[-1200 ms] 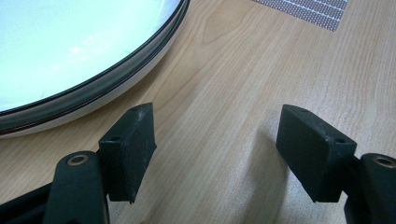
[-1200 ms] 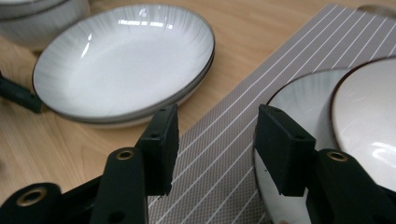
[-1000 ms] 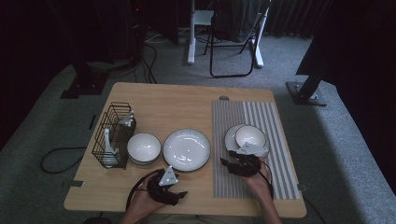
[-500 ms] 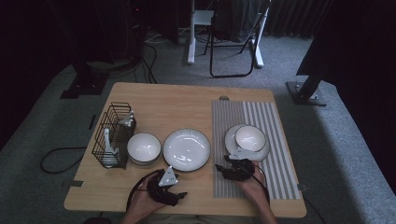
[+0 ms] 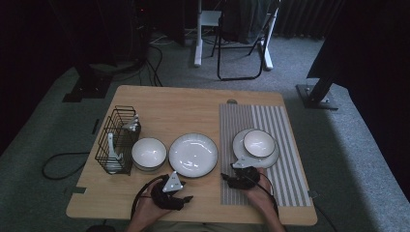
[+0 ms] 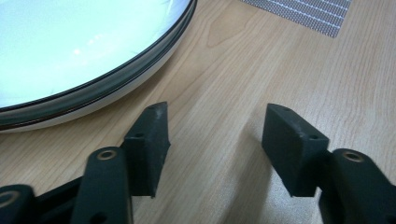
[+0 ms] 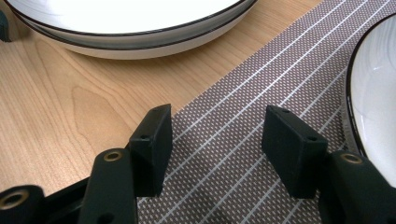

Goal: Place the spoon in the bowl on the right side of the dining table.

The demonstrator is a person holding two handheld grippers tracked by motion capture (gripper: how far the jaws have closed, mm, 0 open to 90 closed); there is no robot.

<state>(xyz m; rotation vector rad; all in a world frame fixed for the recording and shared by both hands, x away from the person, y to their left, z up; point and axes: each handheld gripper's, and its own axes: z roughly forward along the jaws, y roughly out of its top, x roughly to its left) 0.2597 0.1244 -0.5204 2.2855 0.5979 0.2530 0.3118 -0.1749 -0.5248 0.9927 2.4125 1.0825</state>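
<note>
High view: the left tongs [image 5: 181, 193] rest on the desk [image 5: 193, 104] just below the large plate [image 5: 193, 153]. Their jaws have just been closing, yet stand apart with bare wood between them. The right tongs [image 5: 231, 176] sit on the striped mat [image 5: 263, 121], jaws apart and gripping nothing, near the plate with a bowl [image 5: 258, 142].

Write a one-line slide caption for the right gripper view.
Right gripper, jaws open and empty, low over the striped placemat, between the large plate and another white dish.
</note>
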